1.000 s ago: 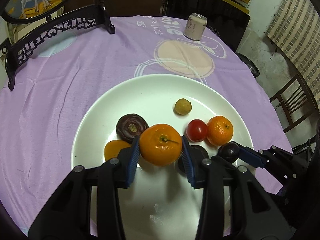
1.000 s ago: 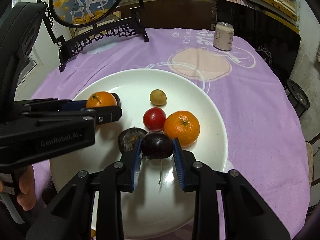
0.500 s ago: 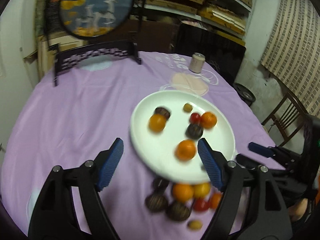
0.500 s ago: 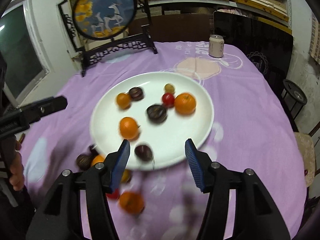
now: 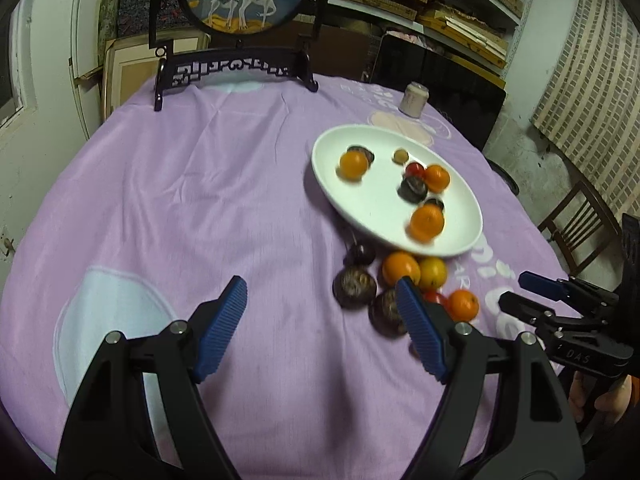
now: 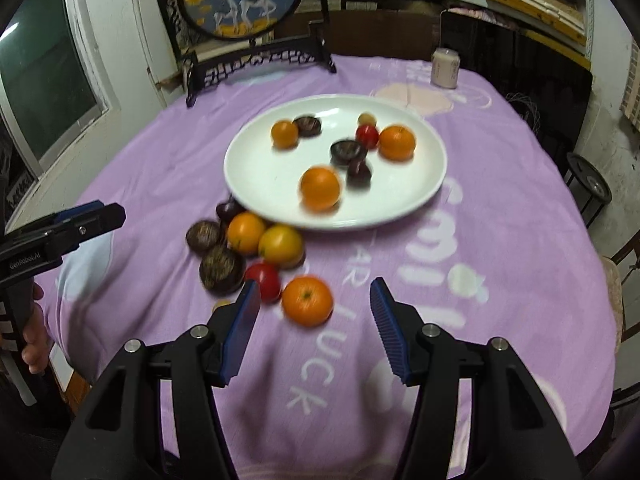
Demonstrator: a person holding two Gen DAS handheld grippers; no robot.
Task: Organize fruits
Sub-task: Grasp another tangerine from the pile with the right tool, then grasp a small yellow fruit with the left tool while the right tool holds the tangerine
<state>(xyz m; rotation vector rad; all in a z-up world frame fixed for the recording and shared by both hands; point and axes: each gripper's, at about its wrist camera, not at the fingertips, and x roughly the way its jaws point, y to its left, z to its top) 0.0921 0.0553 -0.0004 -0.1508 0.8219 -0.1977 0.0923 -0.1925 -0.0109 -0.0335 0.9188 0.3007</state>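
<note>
Fruits: seven on white plate (image 6: 432, 184); loose cluster (image 6: 256, 252) just beside its near rim, awaiting transfer. I hold left gripper (image 5: 320, 328) and right gripper (image 6: 312, 328) spread, empty.

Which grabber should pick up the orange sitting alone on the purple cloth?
Probably the right gripper: it is open, and the loose orange lies just ahead between its fingers. The left gripper points at bare cloth.
</note>
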